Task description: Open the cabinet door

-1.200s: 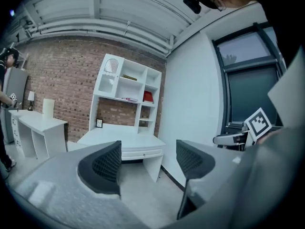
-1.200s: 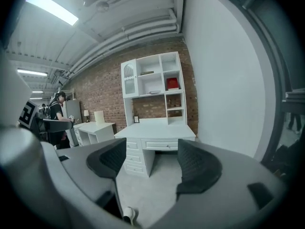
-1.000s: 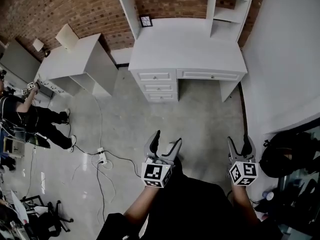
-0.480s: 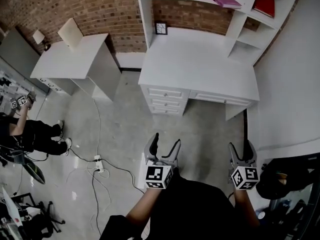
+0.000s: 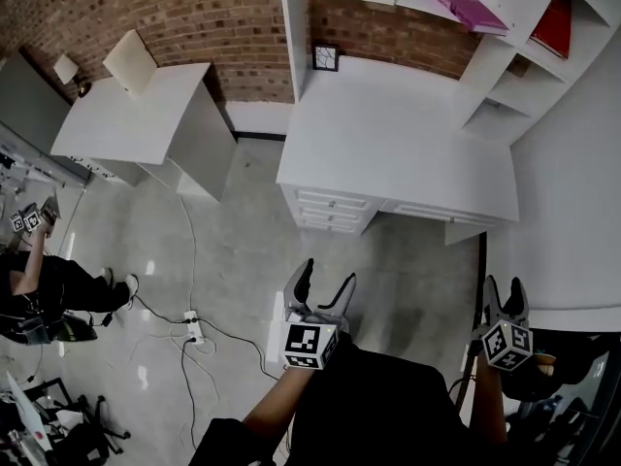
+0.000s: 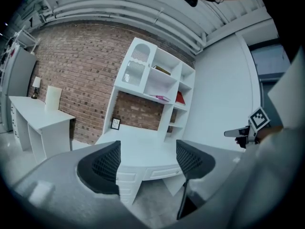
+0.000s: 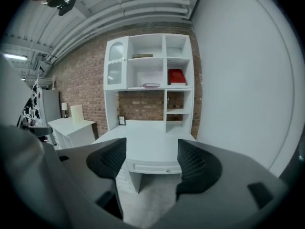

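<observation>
Up on the hutch above the white worktop: a cabinet door, arched, with a glazed panel in a white frame, closing the top-left bay. Probably light and stiff, swinging freely on side hinges (which side, impossible to tell from here). With a pane inset, fragile enough to rule out any push on the glass. Best taken at the frame's free edge, or at a knob if there is one (too small to make out). Painted and smooth, so likely slippery under the pads. Better to hook behind the edge and draw it out gently than to pinch it flat.

Nothing held in the left hand-held gripper. Jaws spread wide, with only the worktop's drawer fronts and bare floor showing between them. Likewise the right hand-held gripper, wide apart and empty, looking at the worktop's front edge.

Well apart from the door in both cases. Far ahead and high above, up and a little left of the left one, up and further left of the right one. Open floor to cross first, then a reach up over the worktop.
</observation>
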`<act>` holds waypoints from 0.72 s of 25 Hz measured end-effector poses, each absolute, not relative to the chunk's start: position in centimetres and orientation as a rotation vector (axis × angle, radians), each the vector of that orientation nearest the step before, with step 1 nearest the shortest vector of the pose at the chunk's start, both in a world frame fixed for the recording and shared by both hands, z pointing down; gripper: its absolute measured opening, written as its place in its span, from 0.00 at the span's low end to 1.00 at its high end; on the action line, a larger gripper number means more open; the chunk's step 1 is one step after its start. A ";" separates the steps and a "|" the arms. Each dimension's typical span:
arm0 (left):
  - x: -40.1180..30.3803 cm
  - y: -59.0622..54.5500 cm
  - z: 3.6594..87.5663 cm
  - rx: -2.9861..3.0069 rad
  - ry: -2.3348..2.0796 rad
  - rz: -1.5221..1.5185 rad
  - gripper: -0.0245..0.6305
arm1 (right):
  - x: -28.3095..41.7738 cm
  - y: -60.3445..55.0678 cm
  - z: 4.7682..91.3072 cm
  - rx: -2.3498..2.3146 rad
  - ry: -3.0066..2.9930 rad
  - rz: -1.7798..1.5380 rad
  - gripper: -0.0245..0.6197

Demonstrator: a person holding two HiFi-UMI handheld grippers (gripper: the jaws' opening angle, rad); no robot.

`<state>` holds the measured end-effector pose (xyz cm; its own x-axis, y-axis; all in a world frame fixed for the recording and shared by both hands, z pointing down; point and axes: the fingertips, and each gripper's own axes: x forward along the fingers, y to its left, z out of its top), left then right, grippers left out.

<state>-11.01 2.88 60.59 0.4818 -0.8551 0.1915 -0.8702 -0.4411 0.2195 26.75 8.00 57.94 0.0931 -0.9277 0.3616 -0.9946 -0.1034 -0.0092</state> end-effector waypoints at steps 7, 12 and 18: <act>-10.2 -2.0 59.6 2.525 -1.411 0.097 0.58 | 27.5 6.7 59.4 2.184 -1.867 0.425 0.53; -9.4 -2.5 60.1 2.524 -1.427 0.066 0.58 | 27.4 6.3 62.3 2.119 -1.854 0.499 0.53; -9.0 -2.4 60.7 2.498 -1.452 0.096 0.58 | 25.9 2.3 62.3 2.038 -1.957 0.430 0.53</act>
<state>-9.04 -2.37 60.68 0.5014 -0.8460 0.1812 -0.8625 -0.4724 0.1814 25.88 2.25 62.34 0.0368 -0.9148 0.4023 -0.9991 -0.0412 -0.0023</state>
